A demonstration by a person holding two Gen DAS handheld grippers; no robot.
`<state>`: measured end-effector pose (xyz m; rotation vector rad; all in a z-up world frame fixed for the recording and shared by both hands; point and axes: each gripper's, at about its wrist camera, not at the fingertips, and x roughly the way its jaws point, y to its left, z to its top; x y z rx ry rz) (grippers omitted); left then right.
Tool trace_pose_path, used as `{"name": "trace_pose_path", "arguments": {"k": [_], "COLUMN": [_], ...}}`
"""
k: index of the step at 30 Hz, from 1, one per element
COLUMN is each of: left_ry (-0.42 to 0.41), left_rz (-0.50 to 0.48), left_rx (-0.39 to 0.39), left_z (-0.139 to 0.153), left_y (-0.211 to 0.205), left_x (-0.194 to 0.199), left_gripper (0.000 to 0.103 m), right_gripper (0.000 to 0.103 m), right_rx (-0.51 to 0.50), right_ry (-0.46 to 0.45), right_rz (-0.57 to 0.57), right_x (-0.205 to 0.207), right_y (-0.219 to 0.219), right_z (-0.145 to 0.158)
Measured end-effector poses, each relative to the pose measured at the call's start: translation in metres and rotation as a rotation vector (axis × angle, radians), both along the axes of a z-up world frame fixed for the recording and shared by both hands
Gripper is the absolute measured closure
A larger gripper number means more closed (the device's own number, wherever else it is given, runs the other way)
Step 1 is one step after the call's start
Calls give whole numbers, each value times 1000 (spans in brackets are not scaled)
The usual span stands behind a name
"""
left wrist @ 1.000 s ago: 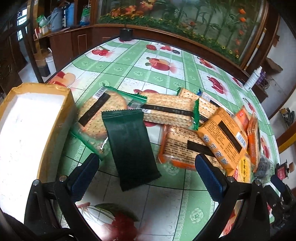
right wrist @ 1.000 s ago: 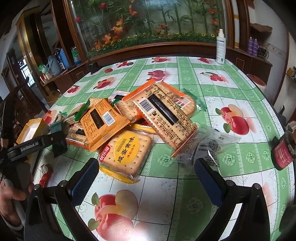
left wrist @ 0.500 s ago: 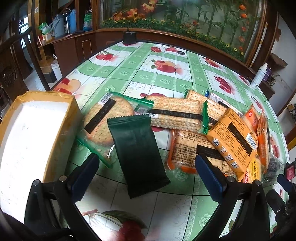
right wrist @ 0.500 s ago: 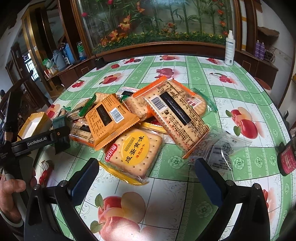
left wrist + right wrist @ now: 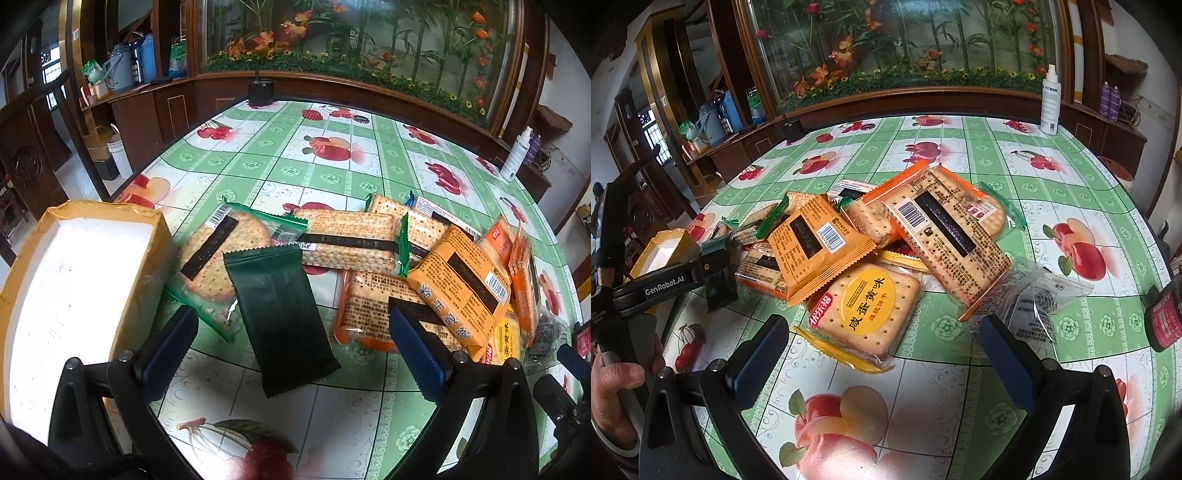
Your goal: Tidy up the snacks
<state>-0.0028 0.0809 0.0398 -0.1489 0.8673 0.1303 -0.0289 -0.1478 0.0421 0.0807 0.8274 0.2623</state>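
Observation:
A pile of cracker packets lies on the fruit-print tablecloth. In the left wrist view, a dark green packet point(image 5: 280, 317) lies nearest, between the fingers of my open, empty left gripper point(image 5: 291, 347). A round-cracker packet point(image 5: 218, 258) and an orange packet point(image 5: 461, 291) lie beyond. An open yellow box point(image 5: 74, 288) with a white inside stands at the left. In the right wrist view, my open, empty right gripper point(image 5: 882, 350) hovers just before a yellow-label cracker packet point(image 5: 868, 310). An orange packet point(image 5: 816, 243) and a long barcode packet point(image 5: 945, 236) lie behind it. The left gripper point(image 5: 716, 273) shows at the left.
A clear plastic packet point(image 5: 1041, 299) lies right of the pile. A red-labelled dark object point(image 5: 1163, 317) sits at the table's right edge. A white spray bottle point(image 5: 1051, 99) stands at the far edge. A small black pot point(image 5: 260, 92) stands at the far end.
Both grippers have drawn slightly back and up; the packets sit a little lower in each view. Nothing on the table has moved.

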Motion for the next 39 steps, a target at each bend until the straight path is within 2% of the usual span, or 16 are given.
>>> {"name": "trace_pose_path", "arguments": {"k": [8, 14, 25, 27, 31, 32, 33, 34, 35, 39], "left_ry": [6, 24, 46, 54, 98, 100, 96, 87, 84, 103], "left_rz": [6, 21, 51, 40, 36, 35, 33, 31, 33, 19], "left_rx": [-2, -74, -75, -83, -97, -89, -73, -71, -75, -133], "left_z": [0, -4, -9, -9, -18, -19, -20, -19, -18, -23], "left_y": [0, 10, 11, 9, 8, 7, 7, 7, 8, 14], "left_x": [1, 5, 17, 19, 26, 26, 26, 25, 24, 21], "left_gripper": [0, 0, 0, 12, 19, 23, 31, 36, 55, 58], "right_gripper": [0, 0, 1, 1, 1, 1, 0, 0, 0, 0], "right_rx": [6, 9, 27, 26, 36, 42, 44, 46, 46, 33], "right_ry": [4, 5, 18, 21, 14, 11, 11, 12, 14, 14], "right_rz": [2, 4, 13, 12, 12, 13, 13, 13, 15, 28], "right_x": [-1, -2, 1, 2, 3, 3, 4, 4, 5, 9], "right_y": [0, 1, -1, -3, -6, -6, -7, -7, -7, -4], "right_z": [0, -1, -5, -5, -2, -1, -1, -1, -1, 0]}}
